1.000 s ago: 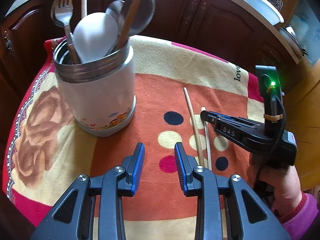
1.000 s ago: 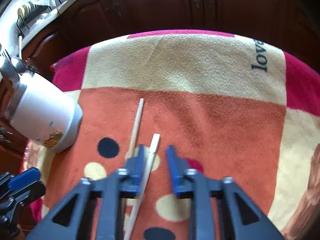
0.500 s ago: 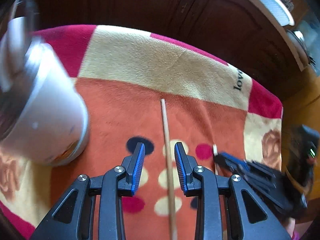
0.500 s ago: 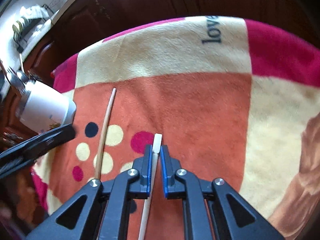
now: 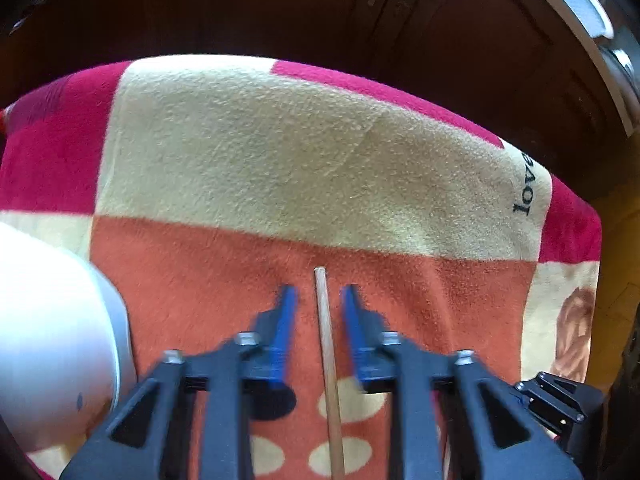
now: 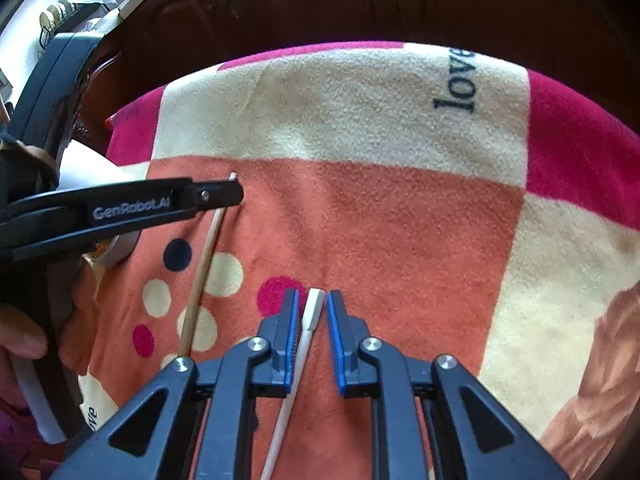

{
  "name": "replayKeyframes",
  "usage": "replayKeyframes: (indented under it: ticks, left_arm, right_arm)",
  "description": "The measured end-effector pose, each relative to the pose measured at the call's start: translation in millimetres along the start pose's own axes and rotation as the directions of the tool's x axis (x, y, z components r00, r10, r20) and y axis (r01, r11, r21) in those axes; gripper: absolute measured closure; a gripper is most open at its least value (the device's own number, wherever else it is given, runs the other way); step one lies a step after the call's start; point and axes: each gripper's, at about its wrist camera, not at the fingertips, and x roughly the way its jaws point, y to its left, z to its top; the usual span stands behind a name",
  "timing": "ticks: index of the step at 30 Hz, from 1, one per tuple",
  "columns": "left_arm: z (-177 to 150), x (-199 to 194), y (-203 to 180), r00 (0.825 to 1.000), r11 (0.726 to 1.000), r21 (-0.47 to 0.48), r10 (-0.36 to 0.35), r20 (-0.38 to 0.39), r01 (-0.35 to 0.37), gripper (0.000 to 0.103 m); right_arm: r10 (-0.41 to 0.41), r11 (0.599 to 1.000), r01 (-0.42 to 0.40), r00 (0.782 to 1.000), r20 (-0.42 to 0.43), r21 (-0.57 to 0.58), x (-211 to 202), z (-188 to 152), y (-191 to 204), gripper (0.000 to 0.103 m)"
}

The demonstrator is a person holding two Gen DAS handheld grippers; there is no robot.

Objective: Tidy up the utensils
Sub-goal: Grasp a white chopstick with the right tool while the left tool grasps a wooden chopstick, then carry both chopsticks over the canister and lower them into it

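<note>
Wooden chopstick [image 5: 326,344] lengthwise between parted left tongs [image 5: 316,300]

A home kitchen: dark carved wooden cabinet doors [image 6: 280,4] run behind the table, a dish rack [image 6: 76,4] with crockery stands on a pale counter at far left, and a fleece blanket [image 6: 360,120] printed with "love" and flowers covers the table

Dark carved wooden cabinet doors [image 6: 280,4] behind, white countertop edge [image 5: 580,12] upper right, bright daylight on fleece-covered bench [image 6: 400,120]
</note>
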Motion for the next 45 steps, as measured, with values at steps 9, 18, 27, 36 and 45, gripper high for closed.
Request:
replayKeyframes:
  ticks: [9,18,27,36,45]
  left_arm:
    - [-29,-68,18,0.986,0.991,-0.006,-0.136,0.094,0.137,0.061]
    - [-60,-160,25,0.958,0.983,0.057,-0.182,0.221,0.173,0.061]
    - [-81,-224,44,0.931,0.976,0.081,-0.217,0.293,0.201,0.061]
    - [-71,-310,86,0.885,0.967,0.060,-0.250,0.392,0.246,0.061]
    - [-38,-385,123,0.830,0.978,0.043,-0.194,0.523,0.202,0.061]
  right_arm:
    - [0.078,0.997,-0.078,0.985,0.152,-0.007,-59,-13,2,0.096]
    - [0.094,0.995,-0.080,0.955,0.281,-0.062,-128,-25,25,0.098]
    - [0.141,0.983,-0.090,0.928,0.345,-0.160,-173,-24,78,0.098]
    - [0.227,0.958,-0.127,0.883,0.411,-0.256,-211,-3,137,0.098]
    - [0.284,0.926,-0.118,0.844,0.455,-0.358,-225,38,210,0.098]
